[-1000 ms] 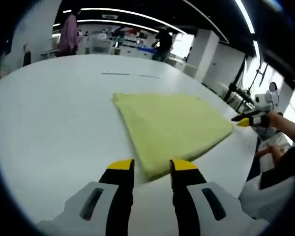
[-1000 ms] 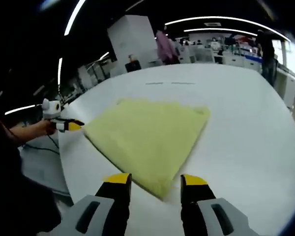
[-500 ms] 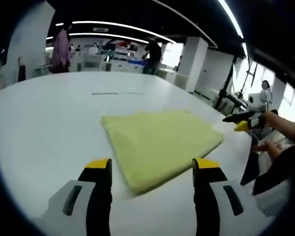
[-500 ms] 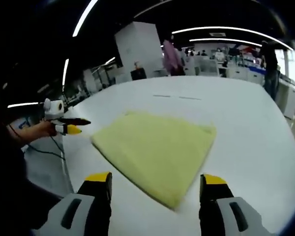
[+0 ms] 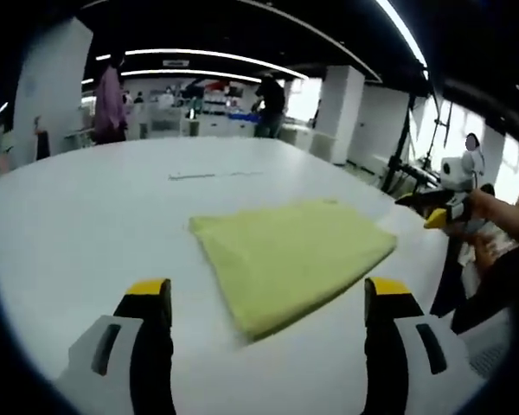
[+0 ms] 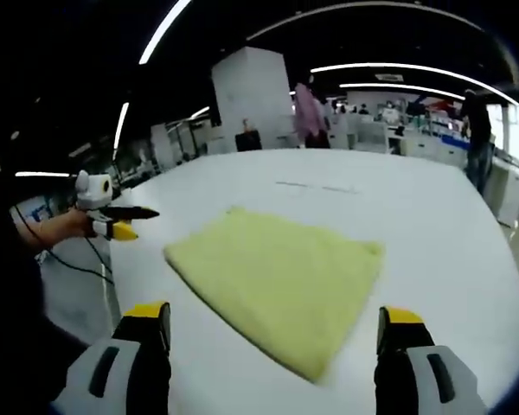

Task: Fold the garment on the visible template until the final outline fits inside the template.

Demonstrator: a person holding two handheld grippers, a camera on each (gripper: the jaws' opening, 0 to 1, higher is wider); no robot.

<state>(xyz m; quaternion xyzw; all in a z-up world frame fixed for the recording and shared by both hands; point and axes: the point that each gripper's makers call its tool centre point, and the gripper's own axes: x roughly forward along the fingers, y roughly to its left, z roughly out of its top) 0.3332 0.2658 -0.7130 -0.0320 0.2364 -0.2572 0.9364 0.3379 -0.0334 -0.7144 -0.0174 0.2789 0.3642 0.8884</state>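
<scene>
A yellow-green folded garment (image 5: 292, 254) lies flat on the white table (image 5: 86, 216), also seen as the garment (image 6: 281, 278) in the right gripper view. My left gripper (image 5: 268, 298) stands open just short of its near corner, holding nothing. My right gripper (image 6: 277, 320) is open too, apart from the garment's near corner and raised above the table. The right gripper (image 5: 437, 212) appears at the right edge of the left gripper view, held in a hand. The left gripper (image 6: 112, 220) shows at the left of the right gripper view. Faint template lines (image 5: 212, 175) mark the table beyond the cloth.
The white table (image 6: 432, 233) spreads wide around the garment. A person's arm (image 5: 502, 220) reaches in at the right edge. Other people (image 5: 108, 95) stand far behind among desks and pillars. A table edge (image 6: 112, 285) runs close at the left.
Both grippers' jaws have spread wide apart and drawn back from the garment's corners. The garment now lies flat, released on the table.
</scene>
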